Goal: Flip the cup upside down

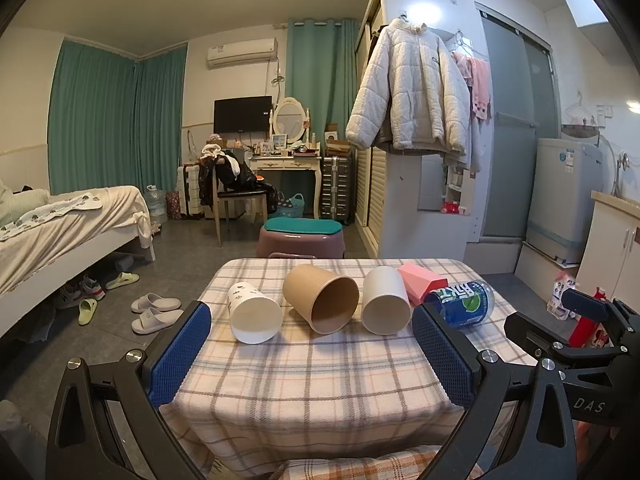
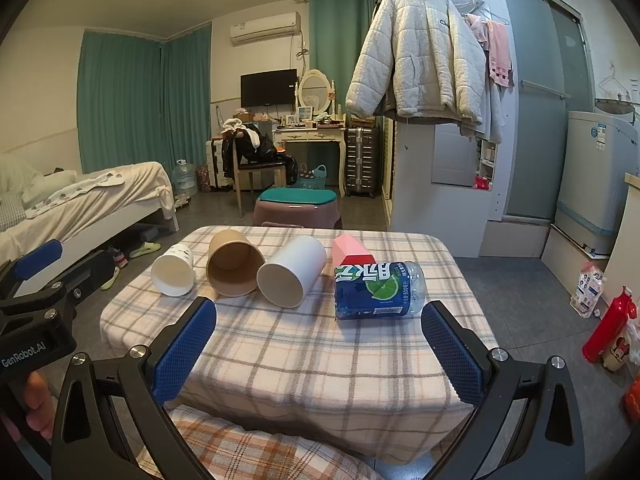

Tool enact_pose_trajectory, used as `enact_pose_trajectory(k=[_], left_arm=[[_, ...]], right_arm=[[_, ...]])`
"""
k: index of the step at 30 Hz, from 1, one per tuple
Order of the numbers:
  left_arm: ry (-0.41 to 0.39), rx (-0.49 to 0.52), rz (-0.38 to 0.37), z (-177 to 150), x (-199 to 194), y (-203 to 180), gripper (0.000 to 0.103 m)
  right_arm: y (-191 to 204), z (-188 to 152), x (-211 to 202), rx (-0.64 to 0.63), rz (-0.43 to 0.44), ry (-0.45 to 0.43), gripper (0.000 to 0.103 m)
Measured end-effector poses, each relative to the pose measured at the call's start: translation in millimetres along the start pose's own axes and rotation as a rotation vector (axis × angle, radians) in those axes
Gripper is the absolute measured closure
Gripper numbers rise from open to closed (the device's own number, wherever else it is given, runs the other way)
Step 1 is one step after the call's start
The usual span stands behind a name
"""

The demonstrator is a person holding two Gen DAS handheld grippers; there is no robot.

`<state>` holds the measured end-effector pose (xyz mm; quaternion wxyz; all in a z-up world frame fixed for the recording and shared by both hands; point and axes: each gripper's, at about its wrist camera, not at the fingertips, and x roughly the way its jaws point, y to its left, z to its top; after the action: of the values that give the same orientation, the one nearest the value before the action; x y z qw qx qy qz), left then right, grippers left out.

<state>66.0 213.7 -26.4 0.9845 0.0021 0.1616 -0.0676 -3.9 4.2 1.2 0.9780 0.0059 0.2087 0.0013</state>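
Observation:
Three cups lie on their sides on the checked tablecloth (image 1: 304, 376), mouths facing me: a white printed paper cup (image 1: 253, 312) (image 2: 174, 272) at left, a brown paper cup (image 1: 322, 298) (image 2: 234, 268) in the middle, and a plain white cup (image 1: 386, 300) (image 2: 290, 276) at right. My left gripper (image 1: 312, 352) is open and empty, held above the table's near half, short of the cups. My right gripper (image 2: 318, 348) is open and empty, also short of them. The right gripper's body (image 1: 580, 328) shows at the left wrist view's right edge.
A blue-labelled plastic bottle (image 1: 464, 304) (image 2: 378, 288) lies on its side right of the cups, with a pink box (image 1: 420, 280) (image 2: 350, 252) behind it. A pink stool with a teal cushion (image 2: 296, 204) stands beyond the table. A bed (image 1: 60, 232) is at left, a red bottle (image 2: 608, 328) on the floor at right.

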Motion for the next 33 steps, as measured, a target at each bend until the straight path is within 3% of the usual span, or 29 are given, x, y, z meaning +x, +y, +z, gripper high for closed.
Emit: enact_pose_trajectory(k=[33], left_arm=[[0.0,-0.004,0.002,-0.7,1.6,0.0,0.0]], right_arm=[[5.9,0.2,6.3,-0.018,0.012,0.006,0.0]])
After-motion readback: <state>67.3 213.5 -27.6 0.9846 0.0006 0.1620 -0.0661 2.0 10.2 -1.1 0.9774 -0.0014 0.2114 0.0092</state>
